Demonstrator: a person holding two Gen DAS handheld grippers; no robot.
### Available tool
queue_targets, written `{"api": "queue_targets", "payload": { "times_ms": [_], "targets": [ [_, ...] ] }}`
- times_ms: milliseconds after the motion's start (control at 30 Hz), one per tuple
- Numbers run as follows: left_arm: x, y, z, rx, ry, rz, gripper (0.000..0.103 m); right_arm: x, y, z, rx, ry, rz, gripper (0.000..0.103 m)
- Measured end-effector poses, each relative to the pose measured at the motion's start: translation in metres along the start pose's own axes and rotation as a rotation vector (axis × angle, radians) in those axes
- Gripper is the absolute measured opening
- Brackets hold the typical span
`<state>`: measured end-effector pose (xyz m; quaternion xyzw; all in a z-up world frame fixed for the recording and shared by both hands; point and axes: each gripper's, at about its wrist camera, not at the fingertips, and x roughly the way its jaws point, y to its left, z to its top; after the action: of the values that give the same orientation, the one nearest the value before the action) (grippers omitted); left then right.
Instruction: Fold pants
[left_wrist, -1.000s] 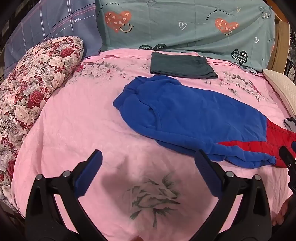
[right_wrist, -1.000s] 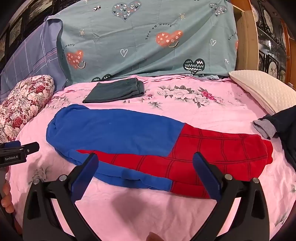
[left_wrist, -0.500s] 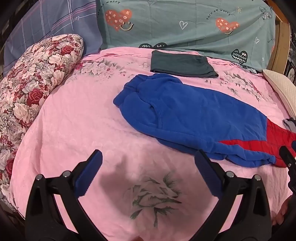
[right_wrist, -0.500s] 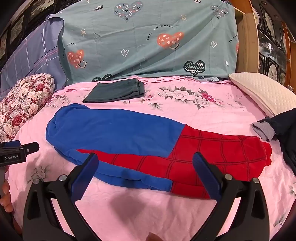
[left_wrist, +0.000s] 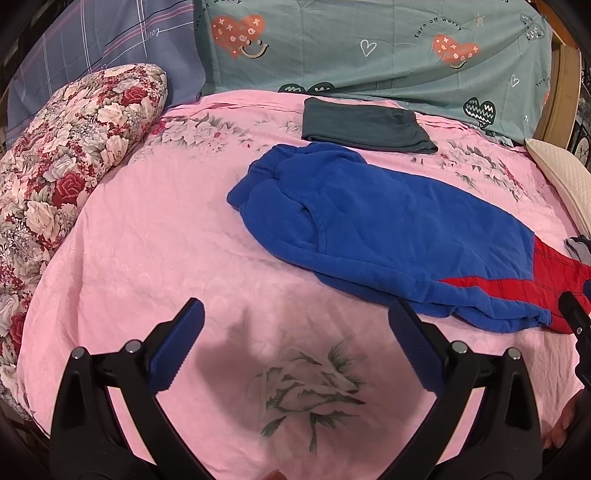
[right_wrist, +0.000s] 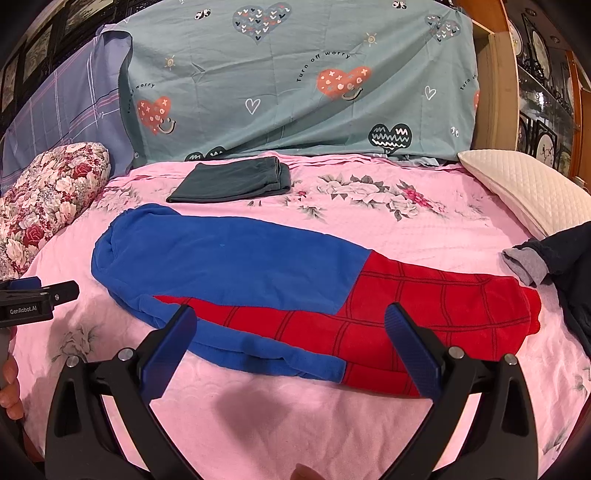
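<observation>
1. Looking along our left claw, we see its two blue fingers spread wide apart, with nothing between them, above the bare pink bed sheet.
2. Our right claw is spread wide in the same way and holds nothing; its fingers stand in front of the near edge of the pants.
3. We see the pants lying flat and long across the middle of the bed, one leg laid on the other. The waist end is blue and points to the left side, and the leg ends are red with dark grid lines and point to the right side.
4. In the left wrist view the pants lie ahead and to the right of the left claw, apart from it; the blue waistband is the nearest part.
5. Behind the pants, near the headboard, a folded dark green garment lies flat on the sheet, apart from the pants.
6. A flowered pillow lies at the left edge of the bed and a cream quilted pillow at the right edge.
7. Dark clothing with a grey cuff lies at the right edge, just beside the red leg ends; we cannot tell if they touch.
8. A teal sheet with hearts hangs behind the bed.
</observation>
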<state>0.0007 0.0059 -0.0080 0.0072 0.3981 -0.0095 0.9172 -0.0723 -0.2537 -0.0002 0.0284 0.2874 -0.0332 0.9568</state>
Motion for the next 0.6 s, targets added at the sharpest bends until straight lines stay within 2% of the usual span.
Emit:
{"api": "queue_targets", "payload": {
  "times_ms": [600],
  "targets": [
    [0.0039, 0.0029, -0.0030, -0.004, 0.000, -0.001, 0.101, 0.0007, 0.0064, -0.0015, -0.024, -0.001, -0.016, 0.102]
  ]
}}
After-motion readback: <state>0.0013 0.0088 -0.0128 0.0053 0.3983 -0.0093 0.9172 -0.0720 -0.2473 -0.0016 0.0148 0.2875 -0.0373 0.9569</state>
